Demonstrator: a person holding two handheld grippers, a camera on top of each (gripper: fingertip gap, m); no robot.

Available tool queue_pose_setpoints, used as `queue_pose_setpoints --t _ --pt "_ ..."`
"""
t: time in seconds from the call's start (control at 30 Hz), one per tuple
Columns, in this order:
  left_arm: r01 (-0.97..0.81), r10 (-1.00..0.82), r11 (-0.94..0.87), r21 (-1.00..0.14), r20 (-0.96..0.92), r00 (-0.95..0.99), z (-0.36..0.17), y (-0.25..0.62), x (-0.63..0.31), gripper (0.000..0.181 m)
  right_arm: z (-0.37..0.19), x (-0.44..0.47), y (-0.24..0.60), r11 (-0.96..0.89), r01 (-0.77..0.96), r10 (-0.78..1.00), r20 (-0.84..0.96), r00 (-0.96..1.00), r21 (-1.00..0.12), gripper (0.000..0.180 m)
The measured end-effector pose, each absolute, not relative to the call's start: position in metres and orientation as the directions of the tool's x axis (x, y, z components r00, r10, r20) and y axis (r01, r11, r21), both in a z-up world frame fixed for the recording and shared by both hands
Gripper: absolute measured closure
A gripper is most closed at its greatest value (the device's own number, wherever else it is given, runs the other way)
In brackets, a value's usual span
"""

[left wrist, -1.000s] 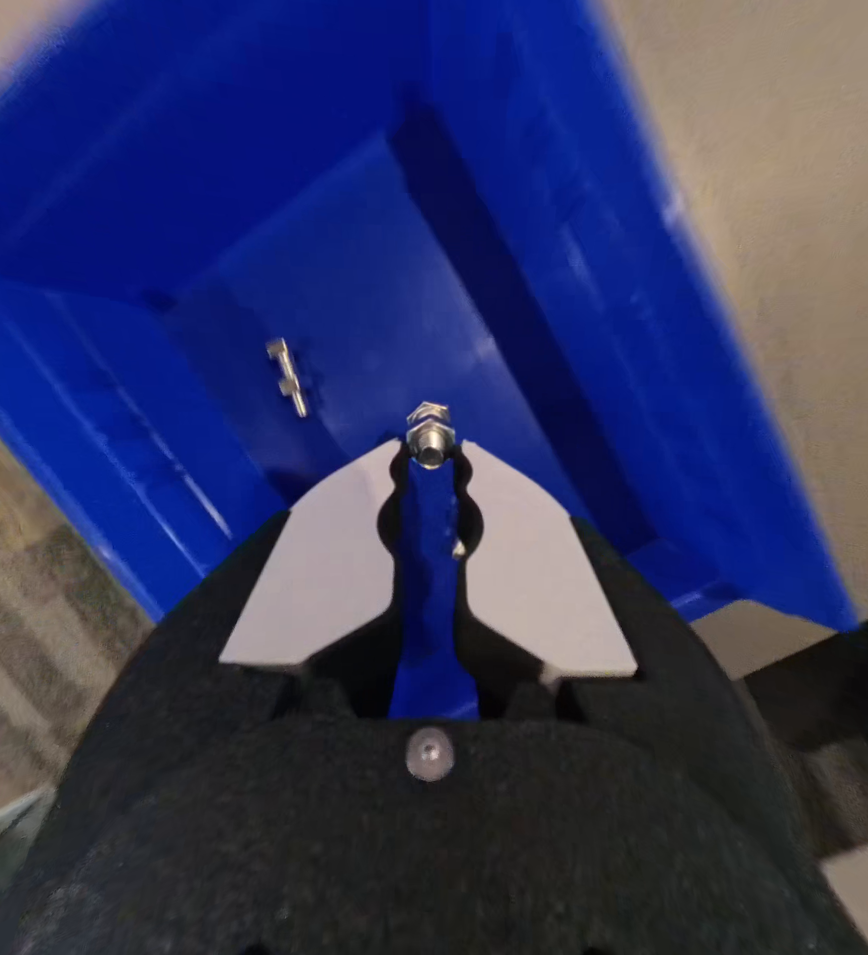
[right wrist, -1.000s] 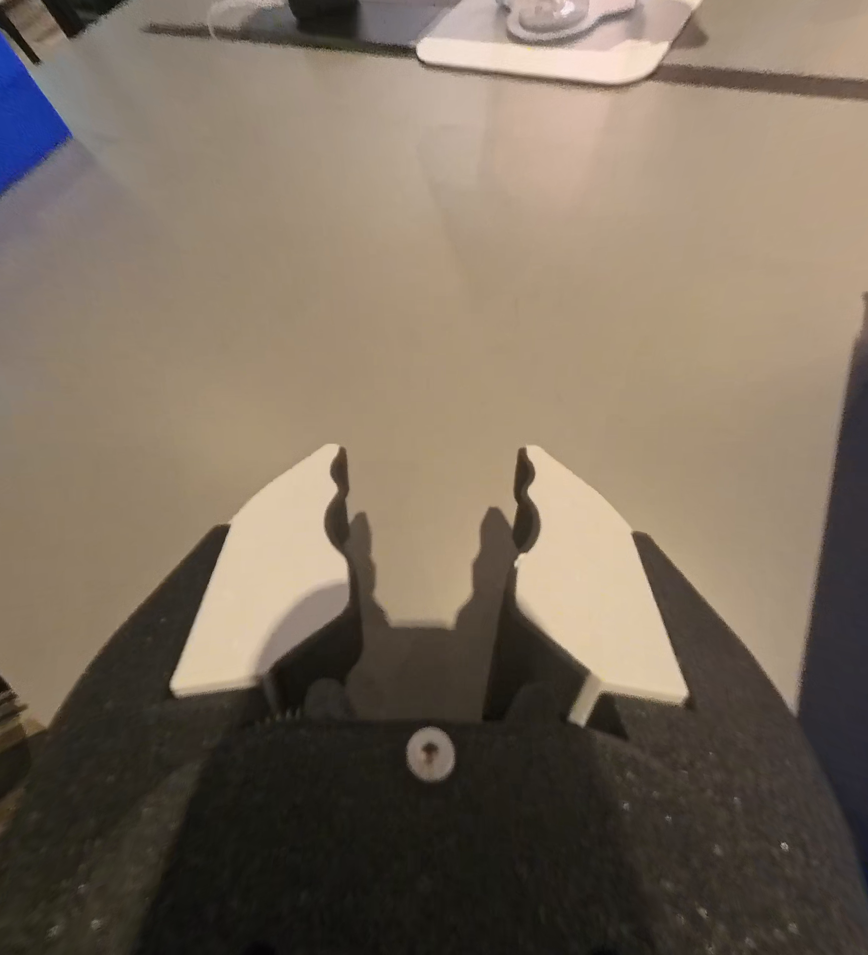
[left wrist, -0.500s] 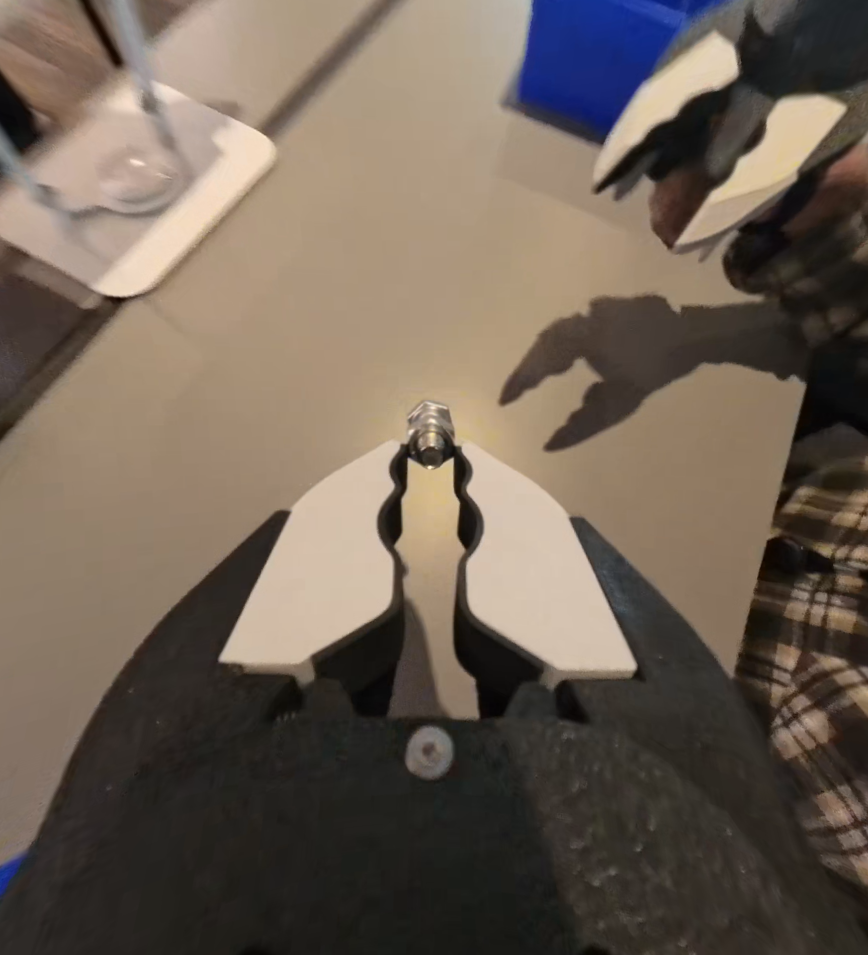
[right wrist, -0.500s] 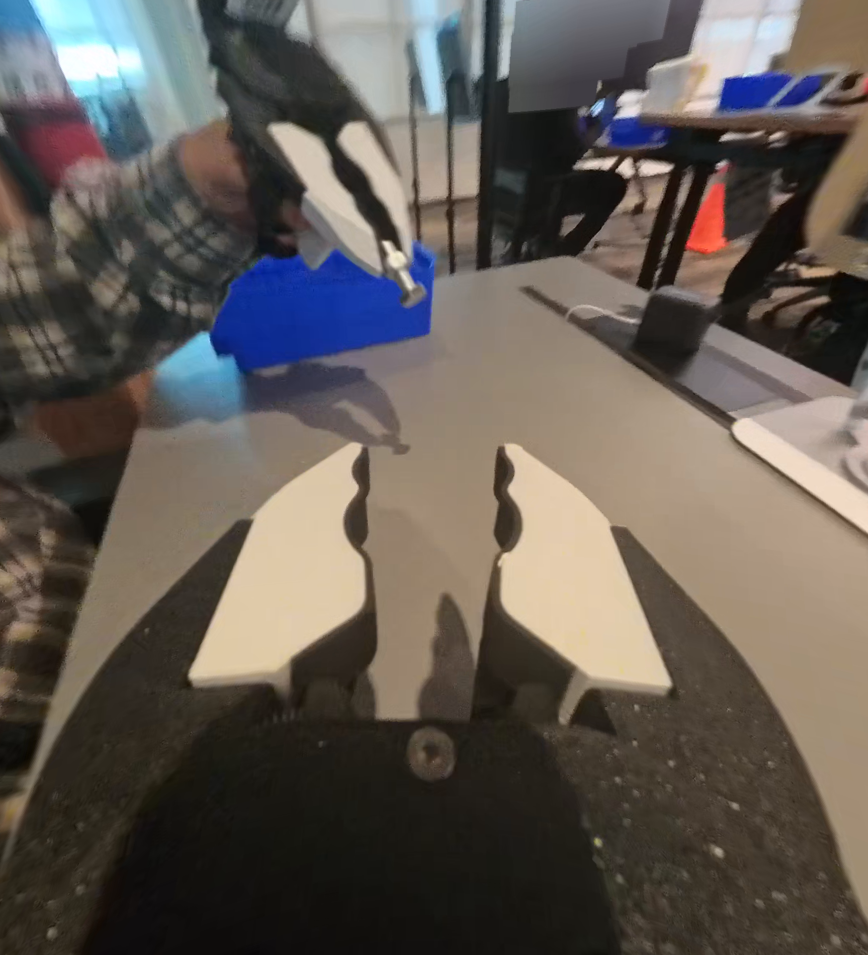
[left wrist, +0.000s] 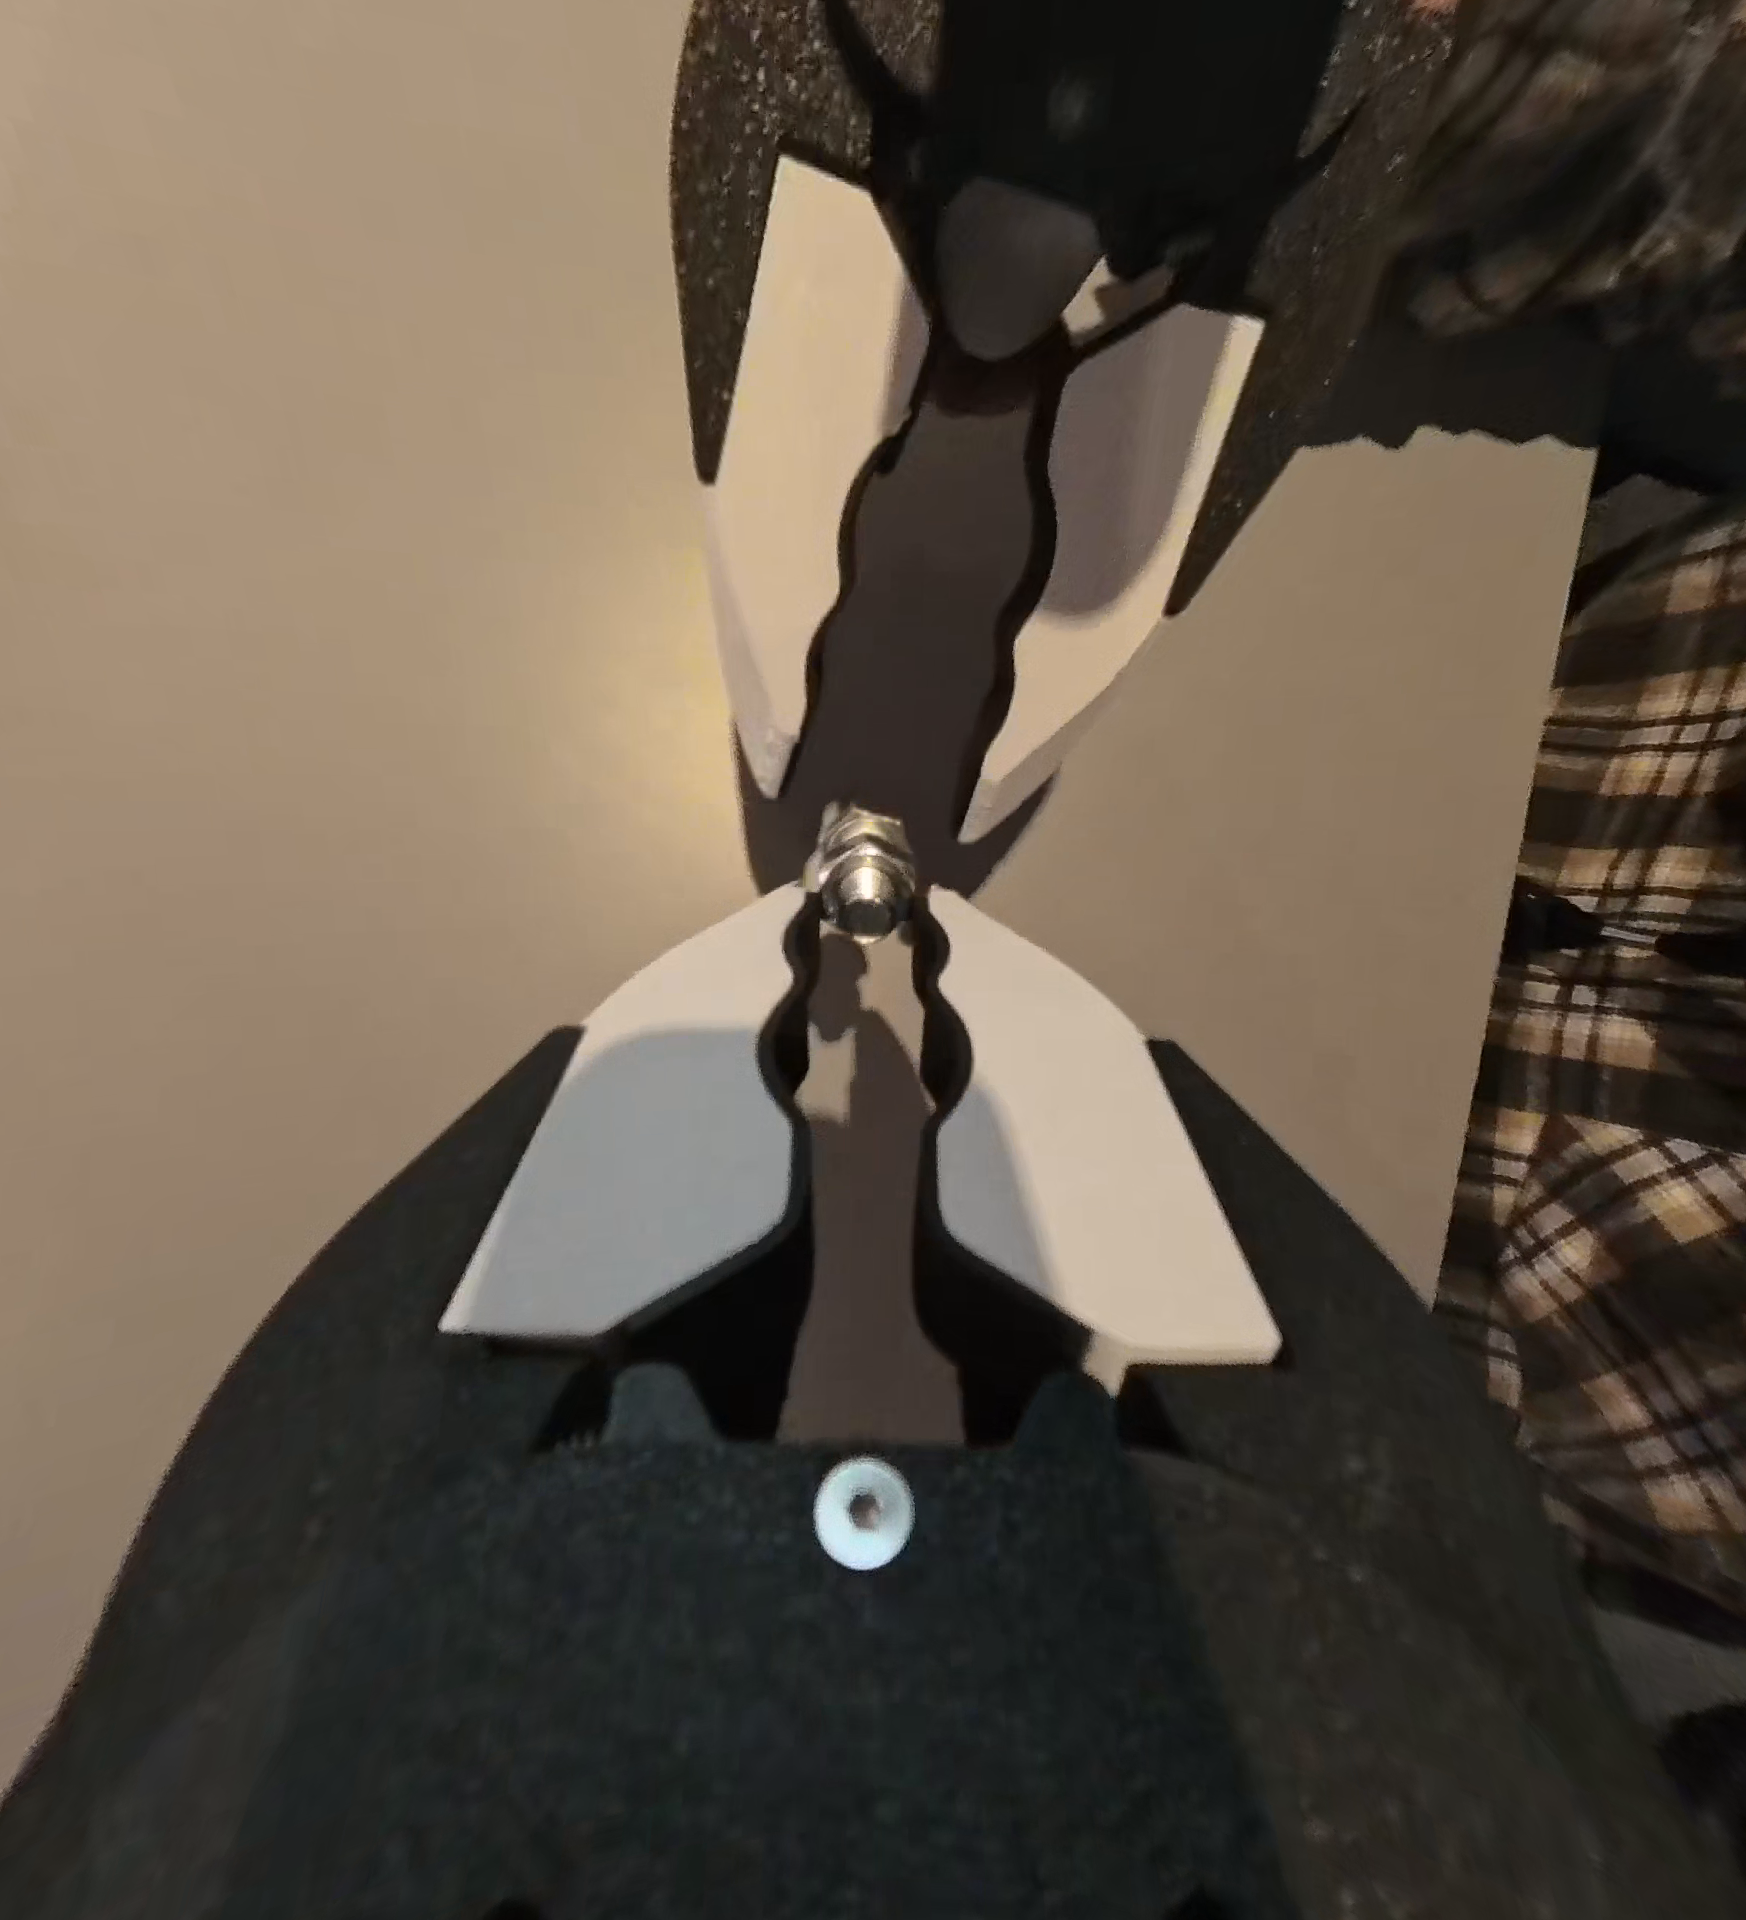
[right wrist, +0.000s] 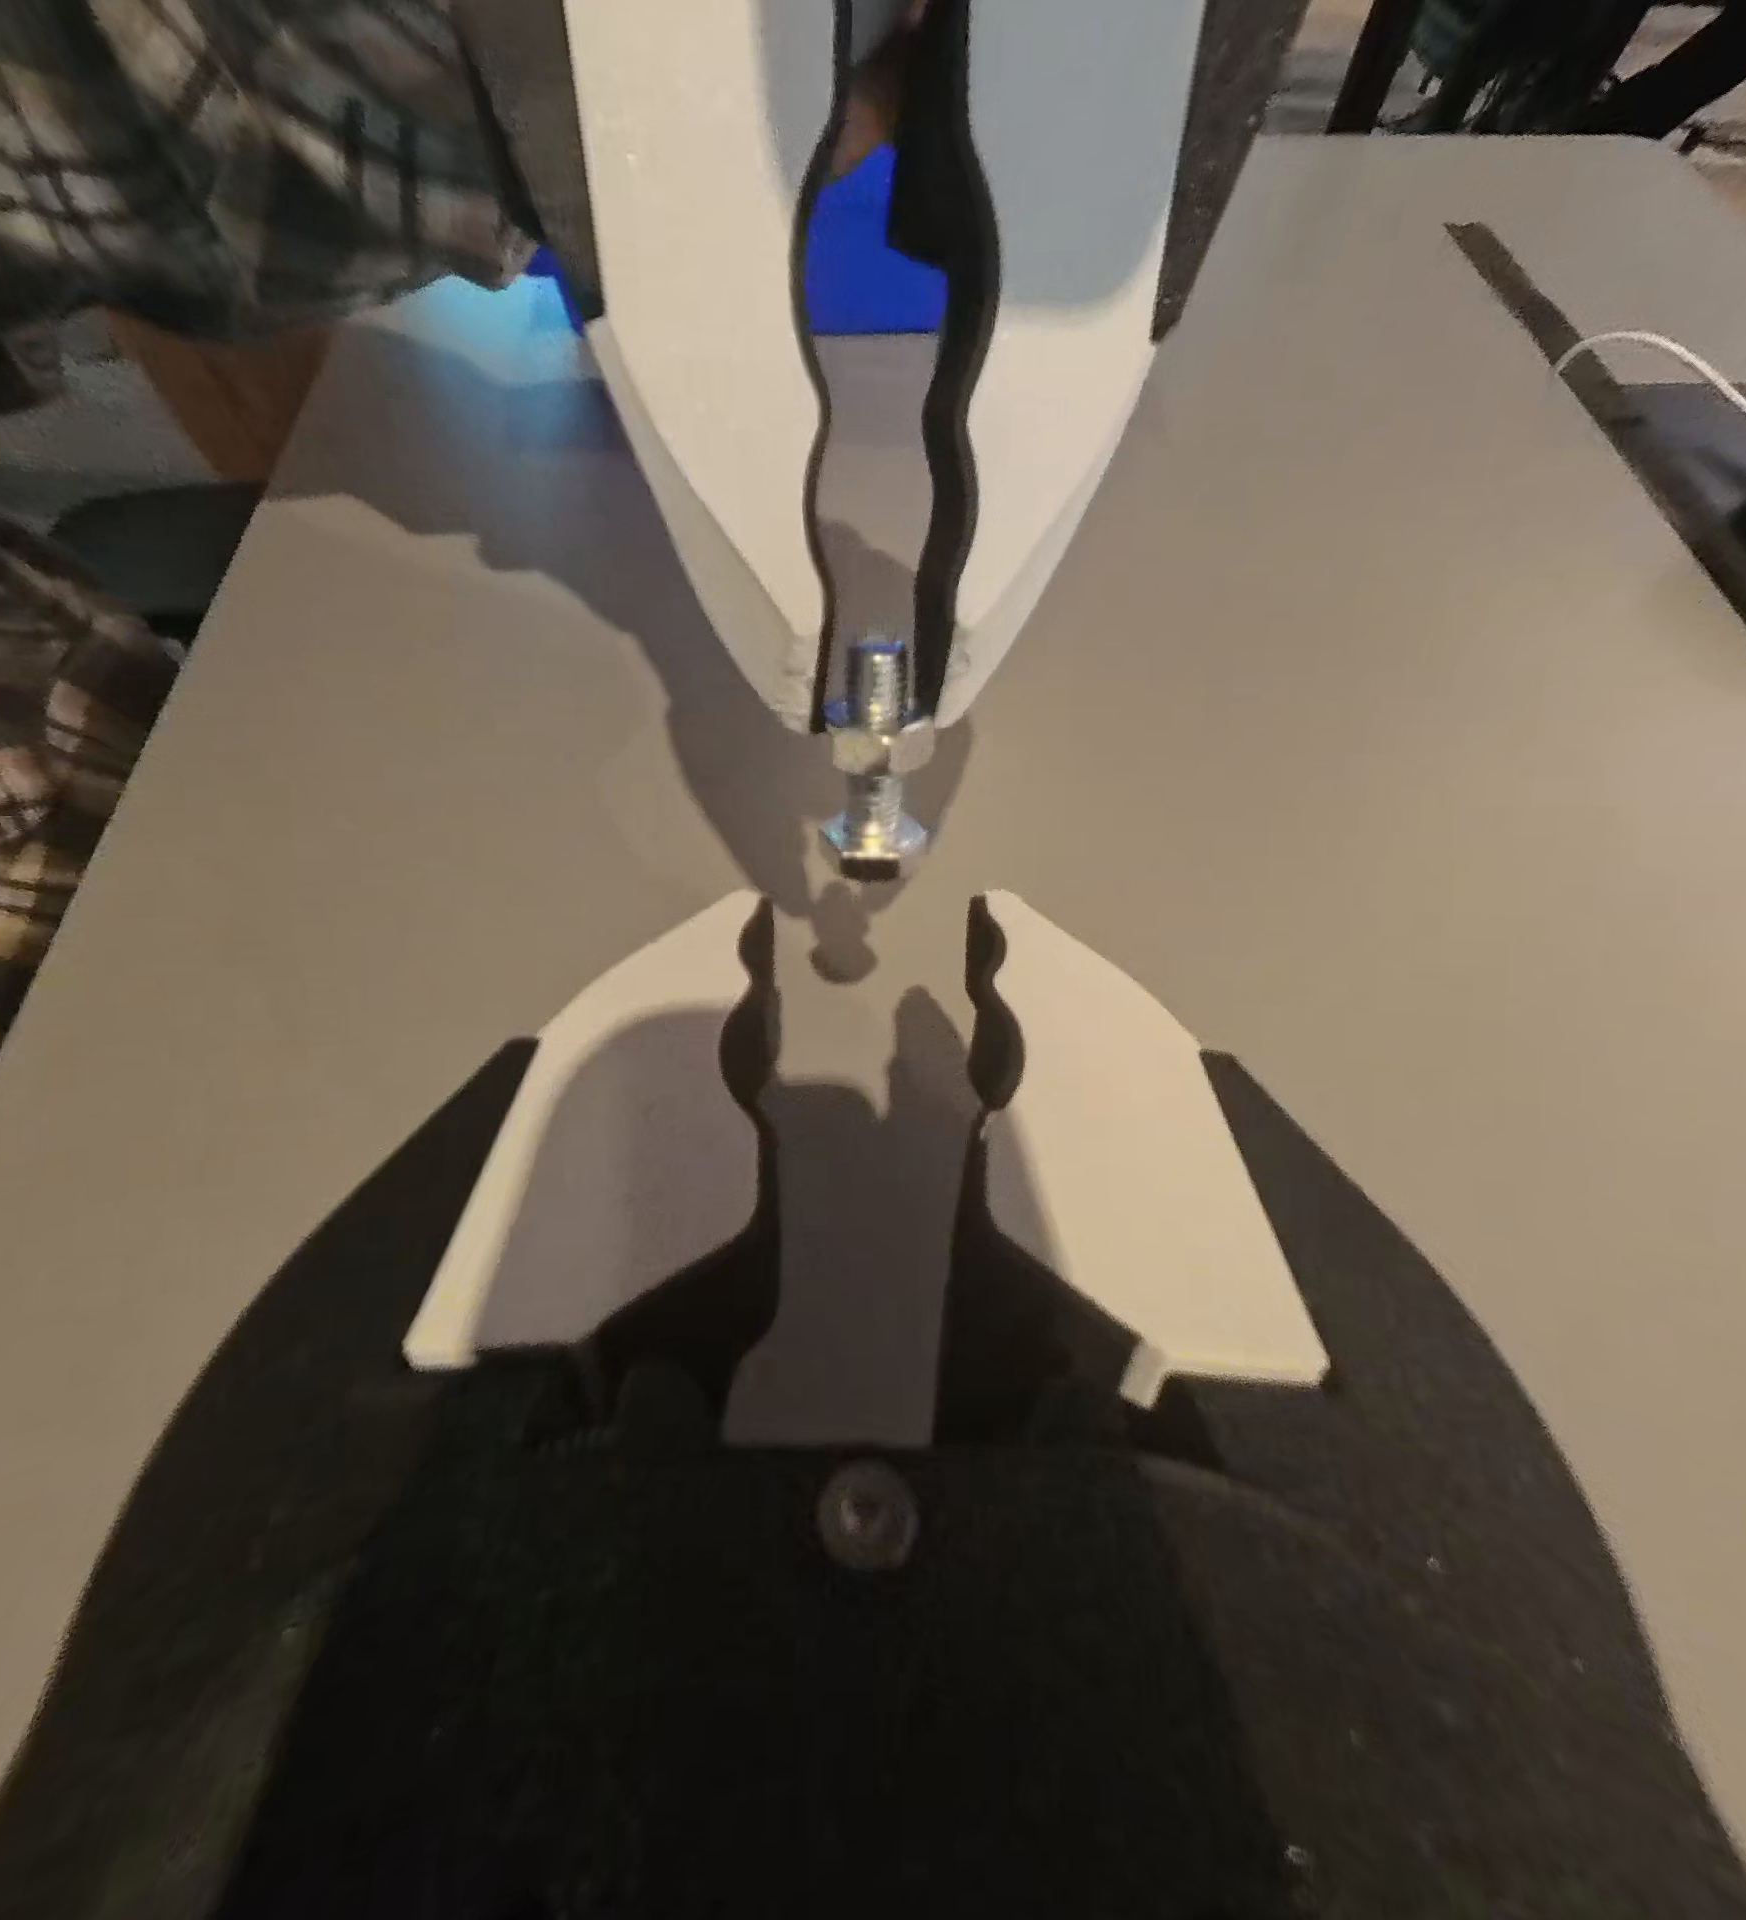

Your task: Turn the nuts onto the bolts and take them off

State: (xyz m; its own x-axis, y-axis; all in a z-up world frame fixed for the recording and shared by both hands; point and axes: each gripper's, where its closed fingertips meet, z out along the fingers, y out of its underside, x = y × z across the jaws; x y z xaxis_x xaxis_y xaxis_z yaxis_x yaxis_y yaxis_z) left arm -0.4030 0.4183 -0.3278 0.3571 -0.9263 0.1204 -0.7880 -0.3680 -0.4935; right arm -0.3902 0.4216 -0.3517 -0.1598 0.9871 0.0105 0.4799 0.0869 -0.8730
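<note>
While two grippers face tip to tip over the grey counter (right wrist: 1368,831), one bolt (right wrist: 871,769) with a nut (right wrist: 874,746) hangs between them.
Item: left gripper (left wrist: 861,902), fingers pinched on the threaded bolt end just behind the nut, bolt head pointing at the right gripper (right wrist: 869,902). Right gripper: fingers spread, nothing held, tips just short of the bolt head, not touching. Also present: blue bin (right wrist: 853,260) behind the left gripper; plaid sleeve (left wrist: 1679,1039) at the counter edge.
</note>
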Motion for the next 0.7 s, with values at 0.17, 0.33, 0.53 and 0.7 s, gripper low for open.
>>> queue_pose_setpoints --t 0.17,0.33,0.53,0.7 --pt "-0.804 -0.932 -0.357 -0.476 0.127 0.339 -0.333 0.422 -0.395 0.165 -0.352 -0.386 0.423 0.068 0.449 0.987 -0.006 -0.161 -0.891 0.148" --pt "-0.809 -0.939 -0.341 -0.48 0.129 0.319 -0.331 0.424 -0.385 0.165 -0.349 -0.383 0.424 0.042 0.428 0.986 -0.032 -0.165 -0.903 0.151" --pt "-0.764 -0.944 -0.325 -0.557 0.141 0.298 -0.317 0.429 -0.373 0.164 -0.337 -0.377 0.429 -0.018 0.34 0.984 -0.077 -0.16 -0.94 0.161" --pt "-0.492 -0.931 -0.339 -0.802 0.212 0.297 -0.28 0.445 -0.359 0.147 -0.329 -0.369 0.446 -0.109 0.228 0.988 -0.13 -0.082 -0.968 0.161"
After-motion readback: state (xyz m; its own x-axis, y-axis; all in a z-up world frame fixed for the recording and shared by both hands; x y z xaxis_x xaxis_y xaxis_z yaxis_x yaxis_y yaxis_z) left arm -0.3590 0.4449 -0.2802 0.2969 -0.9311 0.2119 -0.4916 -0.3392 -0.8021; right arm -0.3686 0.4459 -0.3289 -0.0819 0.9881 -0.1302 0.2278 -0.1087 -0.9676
